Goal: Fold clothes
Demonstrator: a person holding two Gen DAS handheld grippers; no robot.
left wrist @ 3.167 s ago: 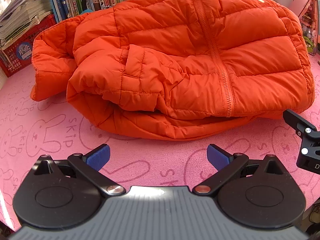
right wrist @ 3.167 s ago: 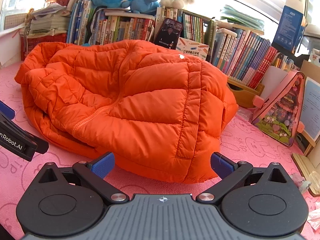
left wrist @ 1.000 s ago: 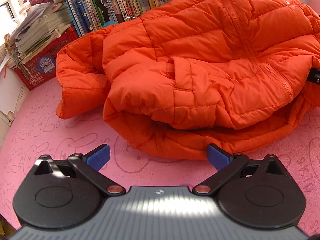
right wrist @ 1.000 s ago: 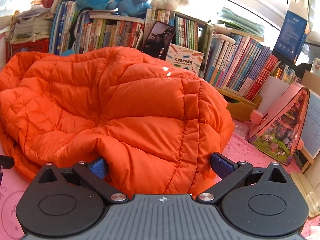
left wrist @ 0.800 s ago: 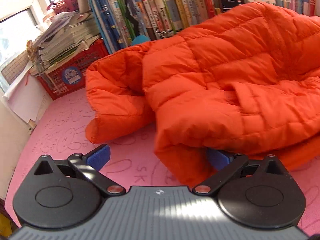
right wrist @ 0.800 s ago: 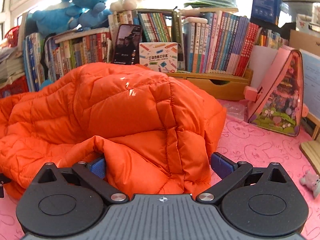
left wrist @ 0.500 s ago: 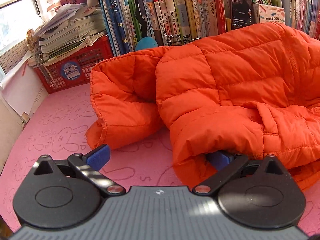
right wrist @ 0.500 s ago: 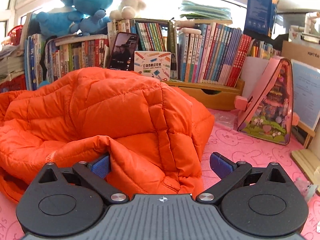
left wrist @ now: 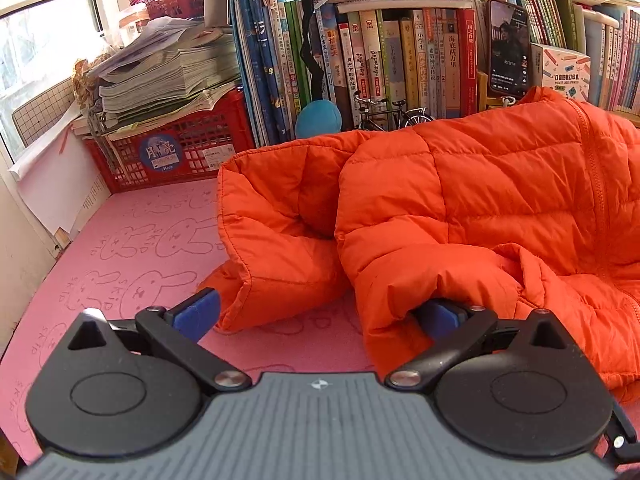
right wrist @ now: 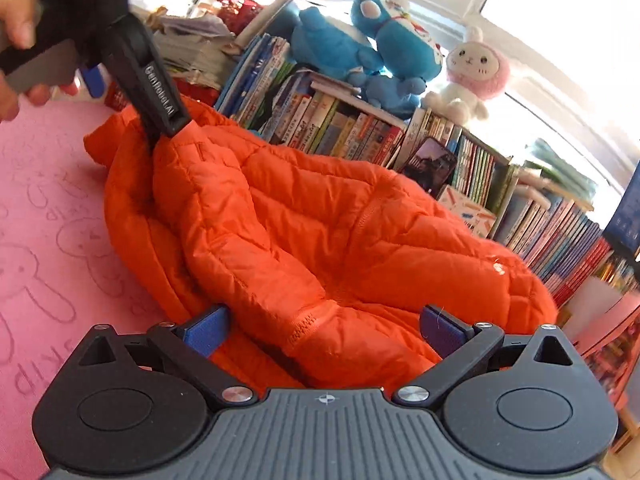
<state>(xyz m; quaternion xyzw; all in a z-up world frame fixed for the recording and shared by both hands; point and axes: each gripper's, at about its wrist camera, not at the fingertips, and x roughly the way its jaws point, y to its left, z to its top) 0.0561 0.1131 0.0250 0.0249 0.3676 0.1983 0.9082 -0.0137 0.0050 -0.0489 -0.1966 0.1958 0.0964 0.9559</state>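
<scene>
1. Your orange jacket lies bunched on the pink surface by the bookshelf.
2. Left claw and right claw are both spread wide, padding between their fingers, grasping nothing yet.
3. Likely next: clench and lift the fold over.

The left gripper's right pad is buried under the jacket, perhaps touching it.
</scene>
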